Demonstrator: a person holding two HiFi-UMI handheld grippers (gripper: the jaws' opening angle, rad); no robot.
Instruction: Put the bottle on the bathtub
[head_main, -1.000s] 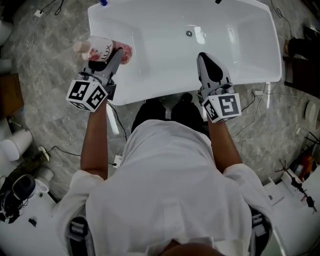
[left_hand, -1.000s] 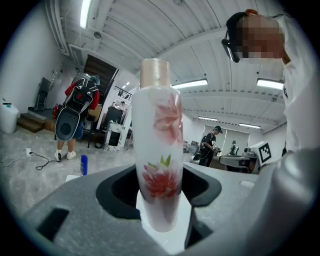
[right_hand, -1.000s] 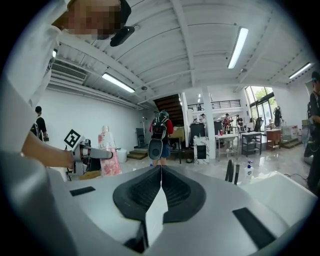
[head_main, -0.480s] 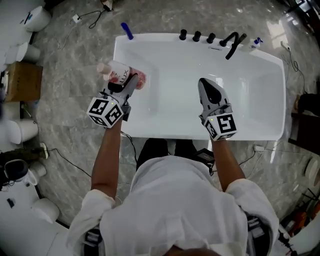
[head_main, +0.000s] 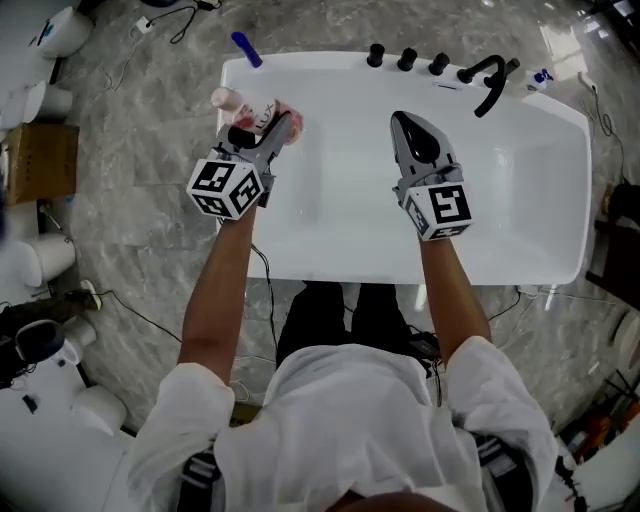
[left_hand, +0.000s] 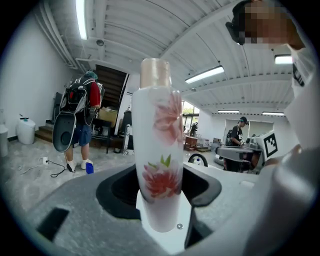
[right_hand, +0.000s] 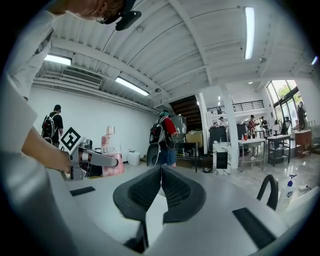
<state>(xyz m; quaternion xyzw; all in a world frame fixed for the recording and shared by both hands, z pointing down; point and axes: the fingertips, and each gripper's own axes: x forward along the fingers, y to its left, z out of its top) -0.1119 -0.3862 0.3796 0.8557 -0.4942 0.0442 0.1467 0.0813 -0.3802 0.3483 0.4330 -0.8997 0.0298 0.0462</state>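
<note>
Left gripper view shows the left gripper (left_hand: 159, 192) clamped wide on the upright Lux bottle (left_hand: 156, 125), close over the bathtub rim (head_main: 310, 60). The right gripper (right_hand: 161, 172) alongside is pinched shut, empty. I'd lower squarely onto flat rim before releasing.

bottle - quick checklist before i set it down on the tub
1. Grip: ok. The left gripper has its jaws closed on the lower body of the bottle.
2. Bottle upright: ok, it stands straight between the jaws in the left gripper view.
3. Position: ok, in the head view it is at the left rim of the bathtub.
4. Height above the rim: cannot tell.
5. Blue object: ok, at the far corner, apart from the bottle.
6. Right gripper: ok, jaws shut, empty, over the basin.
</note>
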